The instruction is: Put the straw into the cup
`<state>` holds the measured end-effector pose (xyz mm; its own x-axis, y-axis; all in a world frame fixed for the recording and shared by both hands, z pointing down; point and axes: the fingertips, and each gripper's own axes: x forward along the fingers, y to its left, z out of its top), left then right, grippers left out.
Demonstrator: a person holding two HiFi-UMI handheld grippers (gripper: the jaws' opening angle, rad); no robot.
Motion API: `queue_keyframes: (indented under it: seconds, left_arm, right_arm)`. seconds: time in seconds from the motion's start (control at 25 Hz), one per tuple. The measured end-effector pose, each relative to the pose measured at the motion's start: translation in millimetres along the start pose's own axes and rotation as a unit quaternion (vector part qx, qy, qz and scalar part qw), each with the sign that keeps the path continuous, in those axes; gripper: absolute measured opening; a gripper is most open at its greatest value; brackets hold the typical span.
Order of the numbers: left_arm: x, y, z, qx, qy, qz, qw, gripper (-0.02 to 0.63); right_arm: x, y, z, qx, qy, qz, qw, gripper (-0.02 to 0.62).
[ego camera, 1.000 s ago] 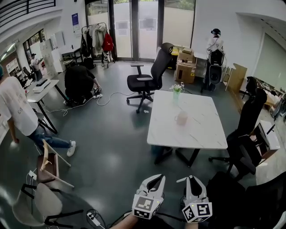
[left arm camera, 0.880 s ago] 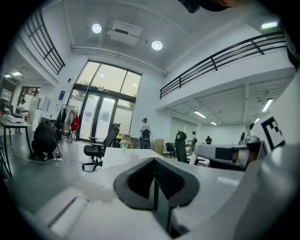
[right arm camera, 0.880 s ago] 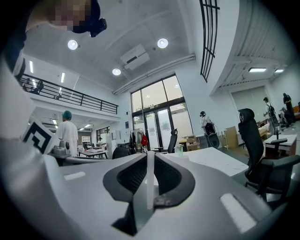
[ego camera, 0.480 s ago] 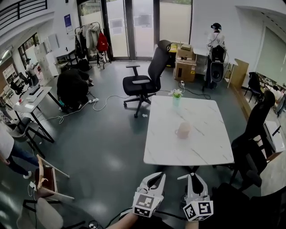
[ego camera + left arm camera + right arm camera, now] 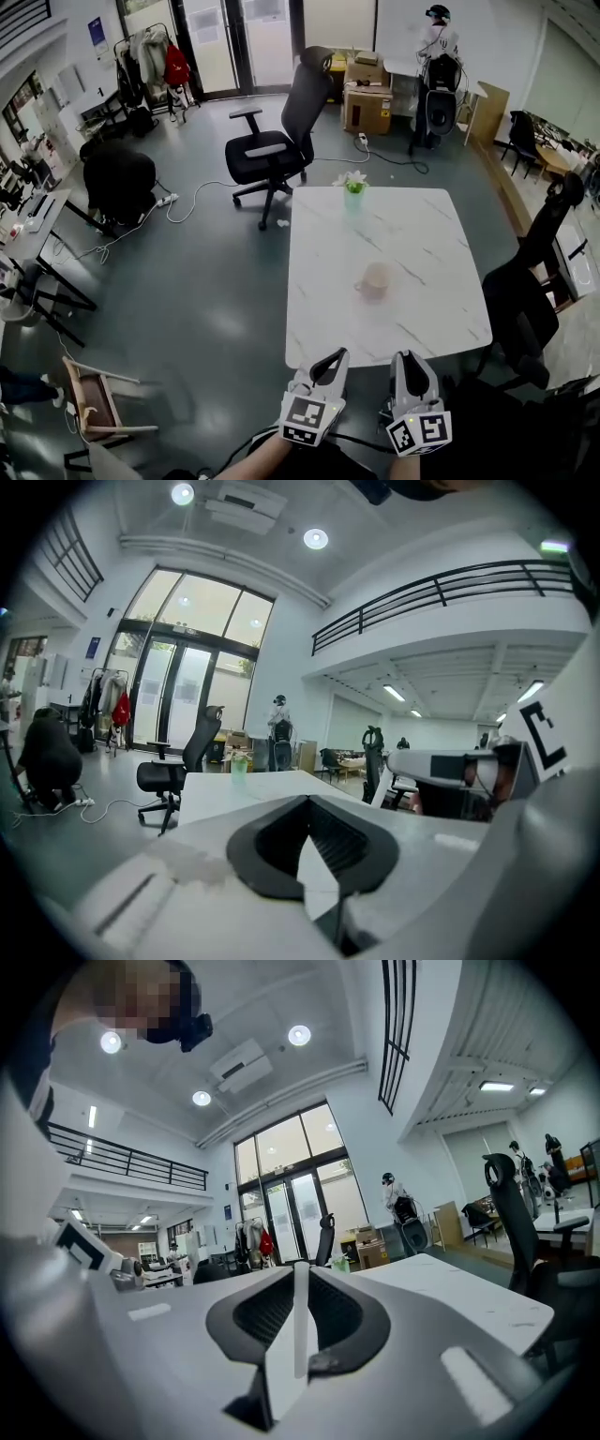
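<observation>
A pink cup [image 5: 373,279] stands near the middle of the white marble table [image 5: 422,319]. Both grippers hover side by side just short of the table's near edge, pointing toward it. My right gripper [image 5: 405,357] is shut on a thin white straw [image 5: 300,1326], which stands upright between its jaws in the right gripper view. My left gripper [image 5: 338,354] is shut with nothing in it, its tips meeting [image 5: 305,799]. The straw cannot be made out in the head view.
A green vase with flowers [image 5: 353,192] stands at the table's far edge. A black office chair [image 5: 277,150] sits beyond the far left corner and more dark chairs [image 5: 525,309] to the right. A wooden chair [image 5: 94,408] stands at the lower left, and cables lie on the floor.
The table and cup have come much closer, from mid-frame to just ahead of the grippers. Both grippers travelled forward together, jaws unchanged. A person walking at the left has left the view.
</observation>
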<state>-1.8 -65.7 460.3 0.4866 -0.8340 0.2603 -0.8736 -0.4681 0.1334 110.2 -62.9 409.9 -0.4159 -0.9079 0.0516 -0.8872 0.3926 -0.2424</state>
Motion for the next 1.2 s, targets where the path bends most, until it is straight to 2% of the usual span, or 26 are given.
queue_keyframes:
  seconds: [0.36,0.68,1.2]
  left_arm:
    - [66,45,5,-0.015,0.025,-0.025,0.9993,0.002]
    - [95,44,-1,-0.029,0.046,-0.05,0.9973,0.002]
    - [130,53,-8,-0.046,0.07,-0.033,0.996,0.002]
  right_arm:
    - [74,-27,1,0.007,0.012,-0.027,1.0,0.049]
    - [92,-45,7,0.007,0.019,-0.046,0.999,0.048]
    - [138,-69,0,0.011,0.044,-0.025,0.999,0.048]
